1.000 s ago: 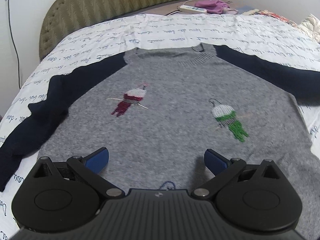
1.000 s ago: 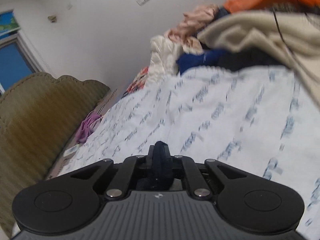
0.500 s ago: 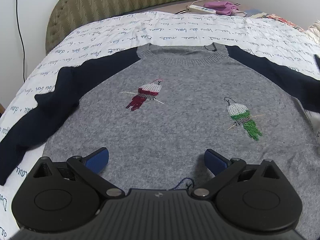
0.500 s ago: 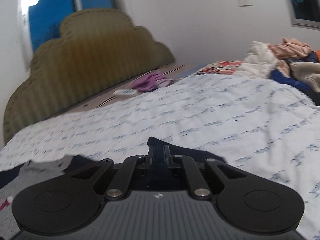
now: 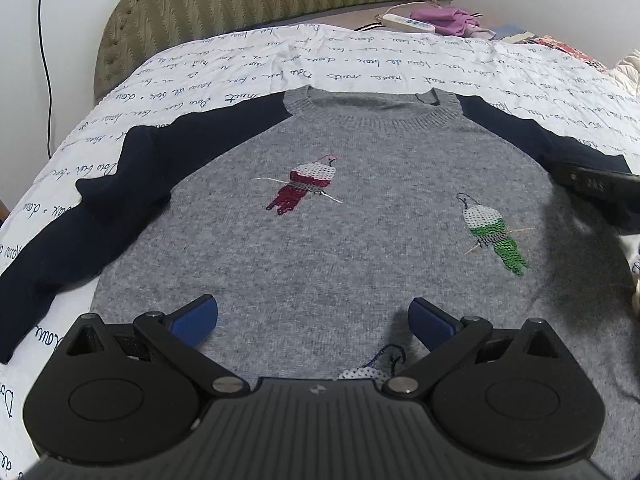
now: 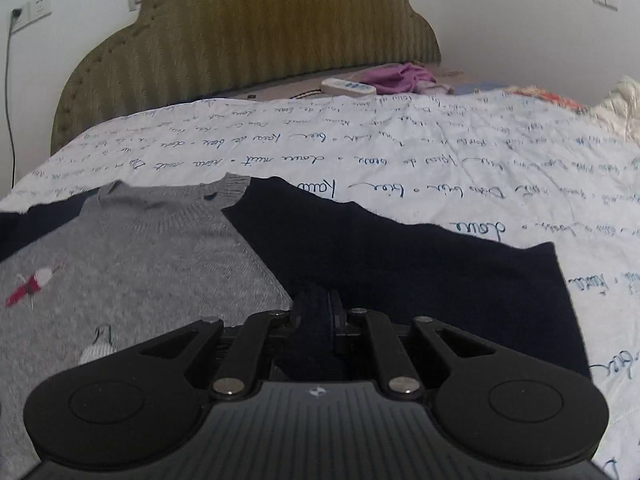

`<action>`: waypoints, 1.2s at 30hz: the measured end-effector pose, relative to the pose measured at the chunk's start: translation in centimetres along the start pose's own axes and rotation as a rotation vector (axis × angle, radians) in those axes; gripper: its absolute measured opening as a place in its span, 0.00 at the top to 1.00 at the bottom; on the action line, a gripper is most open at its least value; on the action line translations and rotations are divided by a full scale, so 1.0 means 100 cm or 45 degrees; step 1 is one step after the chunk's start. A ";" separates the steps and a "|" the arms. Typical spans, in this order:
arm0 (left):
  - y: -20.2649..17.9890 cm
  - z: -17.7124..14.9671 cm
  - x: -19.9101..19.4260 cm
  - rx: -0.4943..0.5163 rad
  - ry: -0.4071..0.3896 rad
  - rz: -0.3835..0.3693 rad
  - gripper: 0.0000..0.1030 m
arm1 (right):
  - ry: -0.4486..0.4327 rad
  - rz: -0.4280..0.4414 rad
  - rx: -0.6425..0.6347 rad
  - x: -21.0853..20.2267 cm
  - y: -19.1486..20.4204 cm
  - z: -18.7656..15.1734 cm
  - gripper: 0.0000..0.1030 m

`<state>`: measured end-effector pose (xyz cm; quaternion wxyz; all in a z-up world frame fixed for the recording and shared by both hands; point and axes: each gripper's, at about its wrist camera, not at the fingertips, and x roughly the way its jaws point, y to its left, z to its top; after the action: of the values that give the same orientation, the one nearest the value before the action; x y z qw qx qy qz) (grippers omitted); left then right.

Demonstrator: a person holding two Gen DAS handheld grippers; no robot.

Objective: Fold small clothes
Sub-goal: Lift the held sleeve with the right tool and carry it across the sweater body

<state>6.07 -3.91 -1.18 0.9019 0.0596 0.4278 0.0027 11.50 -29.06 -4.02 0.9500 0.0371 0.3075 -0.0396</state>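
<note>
Pinching the navy knit sleeve (image 6: 400, 272) of the grey bird-embroidered sweater (image 5: 360, 240) at 3 o'clock, right gripper (image 6: 316, 300) stays clenched, left gripper (image 5: 314, 316) released.

A small grey knit sweater (image 5: 352, 248) lies flat, front up, neckline at the far side; navy sleeves spread to left and right; a red sequin bird (image 5: 306, 188) at centre chest, a green bird (image 5: 494, 232) to the right, nearer
</note>
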 end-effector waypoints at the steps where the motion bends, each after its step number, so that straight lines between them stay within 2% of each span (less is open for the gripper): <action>1: 0.001 0.001 0.001 -0.005 0.004 -0.002 0.00 | 0.004 -0.015 -0.024 -0.003 0.001 -0.001 0.90; 5: 0.001 0.001 0.004 -0.011 0.007 -0.009 0.00 | 0.006 -0.018 -0.021 -0.014 -0.004 -0.008 0.78; 10: -0.001 0.000 0.006 0.001 0.012 -0.025 0.00 | -0.025 -0.009 -0.011 -0.023 -0.008 -0.014 0.78; 11: -0.001 -0.001 0.006 0.001 0.013 -0.027 0.00 | -0.033 -0.018 -0.026 -0.024 -0.007 -0.014 0.79; 12: -0.001 -0.001 0.006 0.001 0.014 -0.028 0.00 | -0.042 -0.026 -0.042 -0.025 -0.005 -0.014 0.86; 15: 0.002 -0.001 0.006 -0.002 0.013 -0.030 0.00 | -0.067 -0.049 -0.082 -0.030 0.000 -0.011 0.90; 22: 0.012 -0.001 0.007 -0.028 0.012 -0.023 0.00 | -0.137 -0.060 -0.129 -0.047 0.016 0.009 0.91; 36: 0.040 -0.005 0.001 -0.058 -0.002 -0.002 0.00 | -0.119 0.000 -0.257 -0.031 0.099 0.036 0.91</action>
<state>5.96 0.07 -1.10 0.9033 0.0388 0.4270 0.0116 12.10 -19.40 1.15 0.9622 -0.0607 0.2651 -0.0102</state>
